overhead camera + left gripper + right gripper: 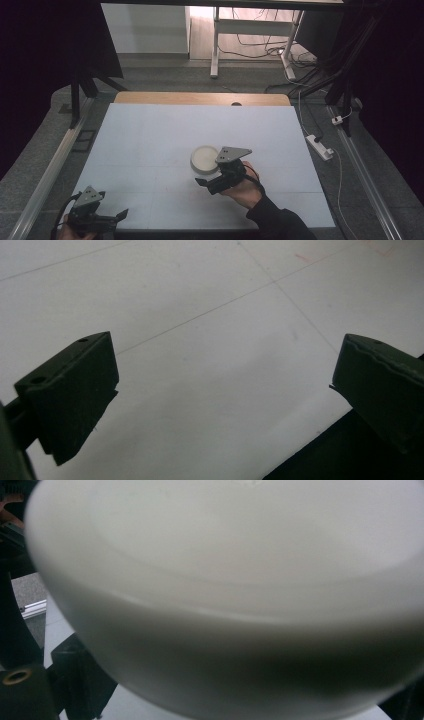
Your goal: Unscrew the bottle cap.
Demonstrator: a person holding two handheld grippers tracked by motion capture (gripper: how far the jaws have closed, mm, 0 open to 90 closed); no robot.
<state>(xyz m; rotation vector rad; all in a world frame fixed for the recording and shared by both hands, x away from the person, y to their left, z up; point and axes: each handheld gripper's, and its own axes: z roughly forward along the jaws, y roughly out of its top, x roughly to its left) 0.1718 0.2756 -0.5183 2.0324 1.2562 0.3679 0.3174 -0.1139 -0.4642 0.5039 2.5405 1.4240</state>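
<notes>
- White bowl [205, 159] sitting mid-worktop [150, 145], upright, seemingly empty.
- Right hand-held gripper [202, 182] standing at its near rim; jaws flanking the wall, grip not yet confirmed — cannot tell.
- Left hand-held gripper [122, 214] idling open at the near-left corner; lifting probably remaining.

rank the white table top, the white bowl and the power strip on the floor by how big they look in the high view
1. white table top
2. white bowl
3. power strip, which lies on the floor farther from the camera, so its true size against the bowl's is unsure
</notes>
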